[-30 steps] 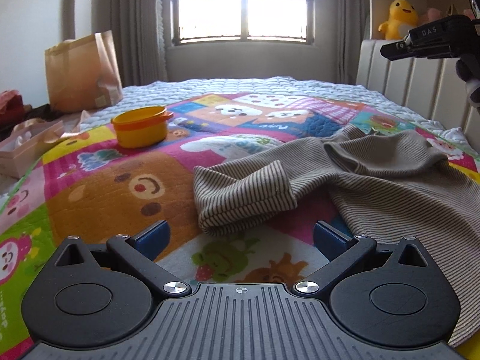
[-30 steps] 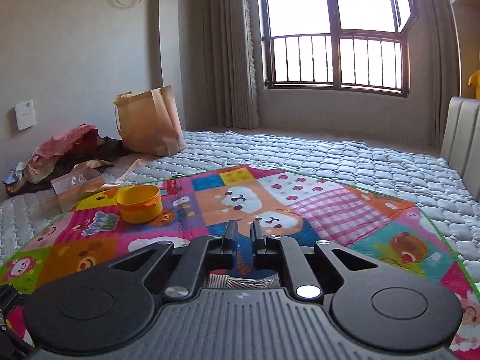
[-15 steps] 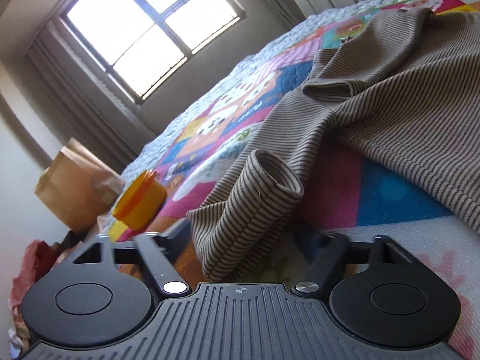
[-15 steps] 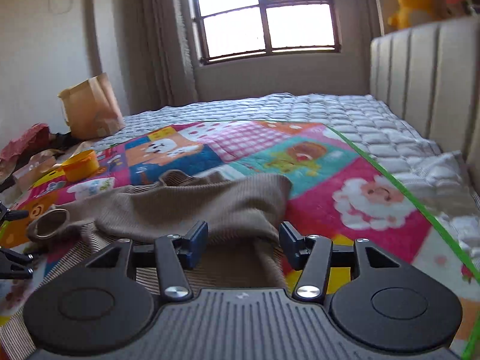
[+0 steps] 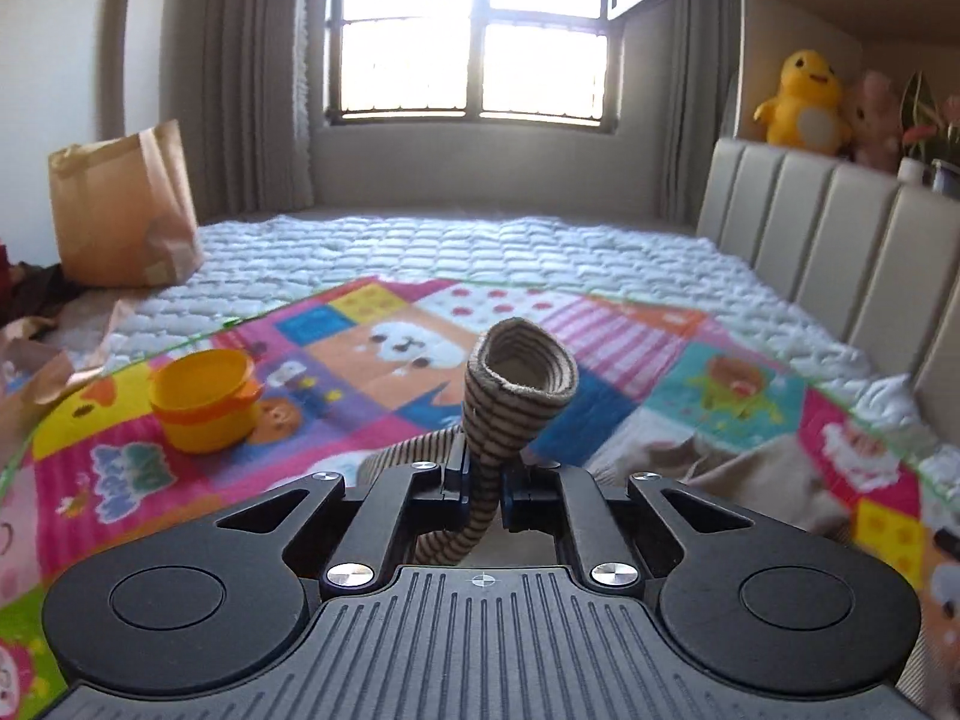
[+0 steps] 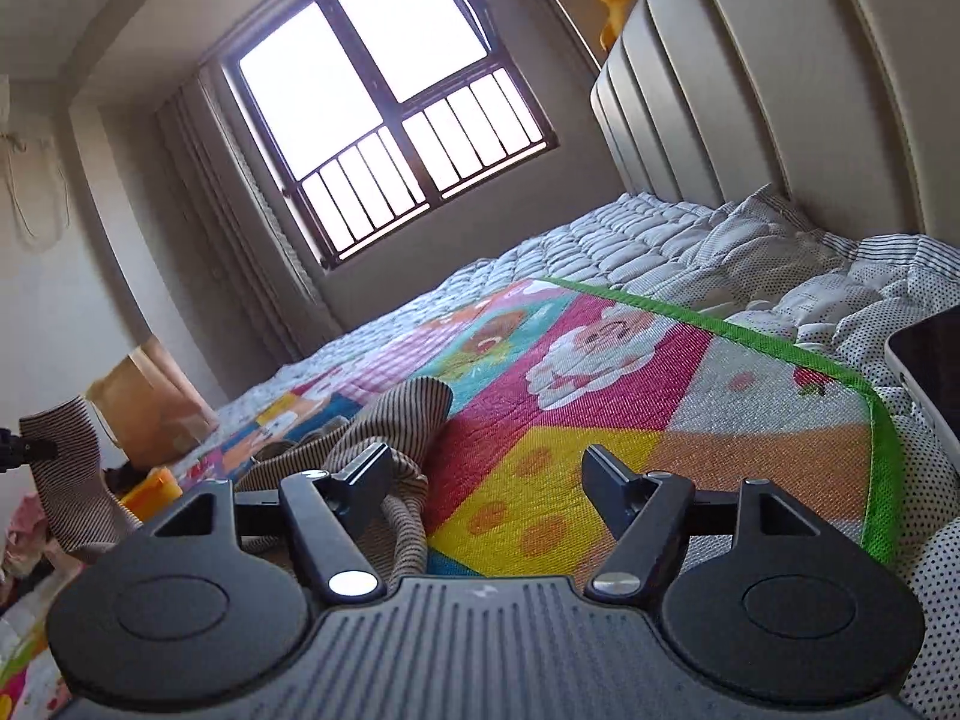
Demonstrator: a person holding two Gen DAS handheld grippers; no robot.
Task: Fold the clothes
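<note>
A brown-and-cream striped top (image 6: pixel 384 420) lies crumpled on the colourful cartoon play mat (image 6: pixel 600 420) spread over the bed. My left gripper (image 5: pixel 483 480) is shut on one striped sleeve (image 5: pixel 516 384), whose open cuff stands up above the fingers, lifted off the mat. The right wrist view shows that raised sleeve (image 6: pixel 66 468) at the far left. My right gripper (image 6: pixel 486 468) is low over the mat, tilted, its jaws opening. Bare mat shows between its fingers, and the left finger (image 6: pixel 366 474) is beside the top's bunched cloth.
A yellow plastic bowl (image 5: pixel 204 399) stands on the mat's left side. A brown paper bag (image 5: pixel 120 210) sits at the bed's far left corner. The padded headboard (image 5: pixel 840 240) runs along the right, with a tablet (image 6: pixel 930 372) on the dotted bedding nearby.
My left gripper closed on the sleeve and lifted it off the mat. My right gripper dropped from above the mat to the top's right side, rolled, and its jaws spread apart.
</note>
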